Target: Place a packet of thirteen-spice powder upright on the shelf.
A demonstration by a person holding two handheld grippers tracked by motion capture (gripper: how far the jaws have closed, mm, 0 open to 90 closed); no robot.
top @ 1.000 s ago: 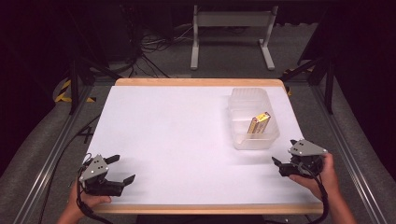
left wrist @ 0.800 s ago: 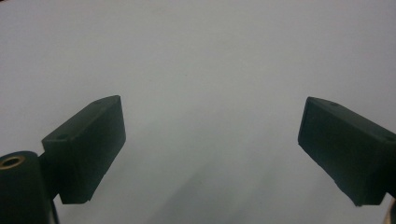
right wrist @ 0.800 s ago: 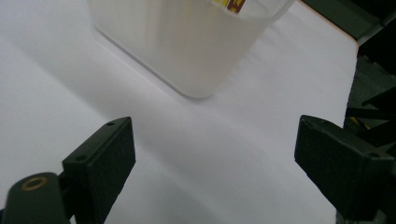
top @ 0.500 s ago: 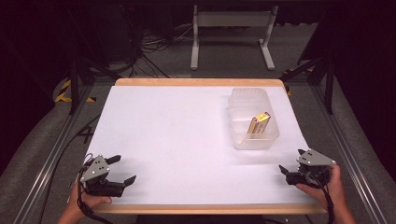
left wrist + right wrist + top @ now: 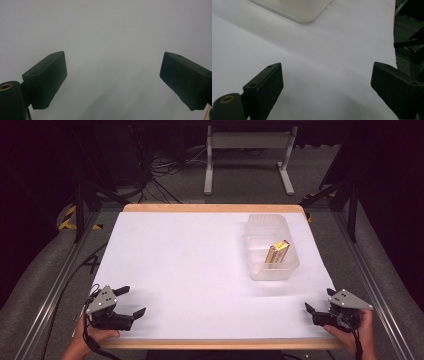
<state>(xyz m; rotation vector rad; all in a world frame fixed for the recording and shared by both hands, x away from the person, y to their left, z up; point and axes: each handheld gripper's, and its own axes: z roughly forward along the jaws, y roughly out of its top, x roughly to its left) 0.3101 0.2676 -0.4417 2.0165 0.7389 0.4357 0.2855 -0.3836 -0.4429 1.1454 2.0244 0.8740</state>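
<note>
Left gripper [image 5: 131, 302]: I see it low at the near left corner of the table [image 5: 190, 265], held in a hand [image 5: 92, 335]; its jaws stand wide apart with nothing but white surface between them, as the left gripper view [image 5: 112, 82] confirms.
Right gripper [image 5: 316, 302]: I see it at the near right corner, just beside the table's front edge, gripped by the other hand [image 5: 360, 332]; jaws spread wide and empty, clear in the right gripper view [image 5: 327, 90].
Tub [image 5: 260, 227]: clear plastic, far right part of the table, well apart from both grippers; one corner [image 5: 304, 12] shows in the right gripper view.
Pack [image 5: 277, 252]: a small yellow and dark item leaning tilted inside the tub, in its nearer half; I cannot read its label.
</note>
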